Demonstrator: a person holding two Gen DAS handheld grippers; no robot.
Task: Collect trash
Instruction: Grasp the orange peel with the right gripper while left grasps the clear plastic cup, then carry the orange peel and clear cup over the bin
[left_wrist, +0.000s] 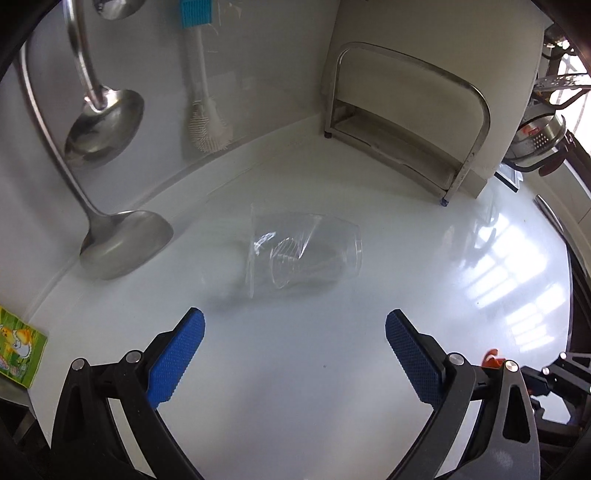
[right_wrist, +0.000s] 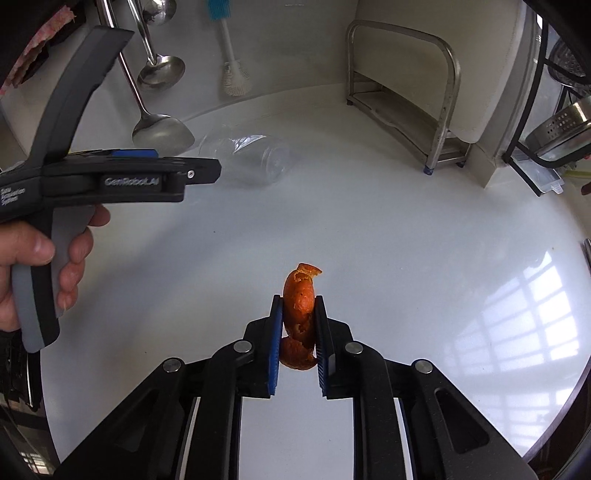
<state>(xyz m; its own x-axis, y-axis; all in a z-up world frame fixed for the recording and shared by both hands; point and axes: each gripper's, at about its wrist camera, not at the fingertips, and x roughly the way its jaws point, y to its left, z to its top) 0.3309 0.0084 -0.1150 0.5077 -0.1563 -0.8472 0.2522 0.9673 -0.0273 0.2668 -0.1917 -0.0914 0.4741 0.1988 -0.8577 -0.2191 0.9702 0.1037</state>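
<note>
1. Right wrist view: the right gripper (right_wrist: 298, 308) is clenched on a strip of orange peel (right_wrist: 301, 295), pinched between the blue pads, near the middle of the white counter (right_wrist: 406, 229).
2. Its curled top pokes out beyond the fingertips; a lower curl hangs below them.
3. Left wrist view: the left gripper (left_wrist: 294, 332) stands released, wide apart, empty.
4. Just beyond it a clear plastic cup (left_wrist: 303, 254) lies on its side, crumpled.
5. A ladle (left_wrist: 122, 247) rests to the left.
</note>
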